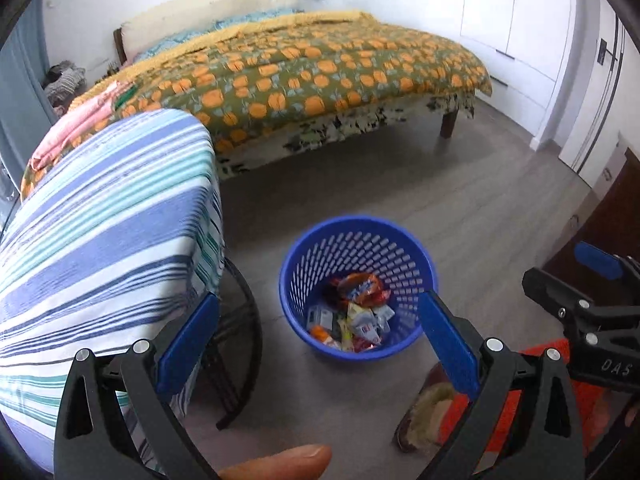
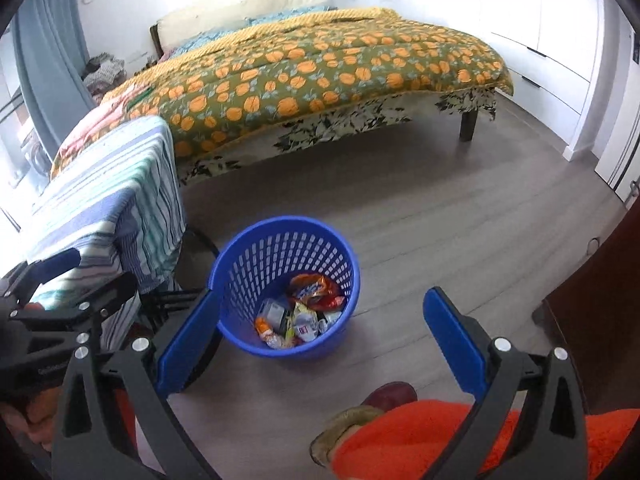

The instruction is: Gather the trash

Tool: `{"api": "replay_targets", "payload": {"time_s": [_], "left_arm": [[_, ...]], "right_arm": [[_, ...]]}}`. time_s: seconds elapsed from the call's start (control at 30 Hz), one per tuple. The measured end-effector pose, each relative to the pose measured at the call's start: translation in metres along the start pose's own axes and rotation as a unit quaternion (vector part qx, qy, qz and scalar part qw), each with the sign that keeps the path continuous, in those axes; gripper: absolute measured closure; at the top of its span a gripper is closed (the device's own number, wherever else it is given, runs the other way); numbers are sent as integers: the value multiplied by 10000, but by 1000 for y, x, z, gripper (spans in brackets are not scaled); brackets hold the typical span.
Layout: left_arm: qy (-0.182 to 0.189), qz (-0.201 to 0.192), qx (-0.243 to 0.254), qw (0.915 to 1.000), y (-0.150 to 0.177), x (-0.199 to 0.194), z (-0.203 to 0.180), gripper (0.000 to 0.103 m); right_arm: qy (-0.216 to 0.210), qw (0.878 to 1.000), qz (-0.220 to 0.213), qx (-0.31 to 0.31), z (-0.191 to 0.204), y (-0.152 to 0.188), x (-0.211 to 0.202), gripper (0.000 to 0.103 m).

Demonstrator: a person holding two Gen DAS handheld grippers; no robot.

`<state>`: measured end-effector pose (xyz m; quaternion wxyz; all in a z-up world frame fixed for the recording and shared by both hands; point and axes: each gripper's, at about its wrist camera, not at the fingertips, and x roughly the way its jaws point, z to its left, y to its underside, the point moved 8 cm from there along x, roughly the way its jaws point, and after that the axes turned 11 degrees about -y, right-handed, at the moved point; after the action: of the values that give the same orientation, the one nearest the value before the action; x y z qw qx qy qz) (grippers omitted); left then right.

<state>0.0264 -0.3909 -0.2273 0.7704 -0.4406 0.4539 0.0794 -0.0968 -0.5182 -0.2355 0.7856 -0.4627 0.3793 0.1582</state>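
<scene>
The basket [image 1: 357,288] stands on the floor [image 1: 460,200], in front of the bed [image 1: 320,76] and well apart from it. In the basket lies a heap of wrappers [image 1: 352,312], with a larger packet [image 1: 360,288] on top toward the far side. Left of the basket, just beside it, is the cloth-draped tabletop [image 1: 108,216], whose legs [image 1: 236,344] stand next to the basket's wall. Behind the tabletop is the near end of the bed. Wardrobe doors [image 1: 520,24] line the wall to the right of the bed. A dark piece of furniture [image 2: 592,304], perhaps a door, stands right of the basket. The left claw [image 1: 318,340] and right claw [image 2: 320,340] hang over the floor on the basket's near side, the right claw to the right of the left.
</scene>
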Motion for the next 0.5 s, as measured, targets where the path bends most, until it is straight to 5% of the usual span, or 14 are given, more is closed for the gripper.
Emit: {"api": "replay_targets", "payload": {"time_s": [0.5], "left_arm": [[-15, 288, -7, 9996, 10, 20, -2, 5]], "right_arm": [[15, 9996, 246, -115, 3, 12, 8, 4]]}}
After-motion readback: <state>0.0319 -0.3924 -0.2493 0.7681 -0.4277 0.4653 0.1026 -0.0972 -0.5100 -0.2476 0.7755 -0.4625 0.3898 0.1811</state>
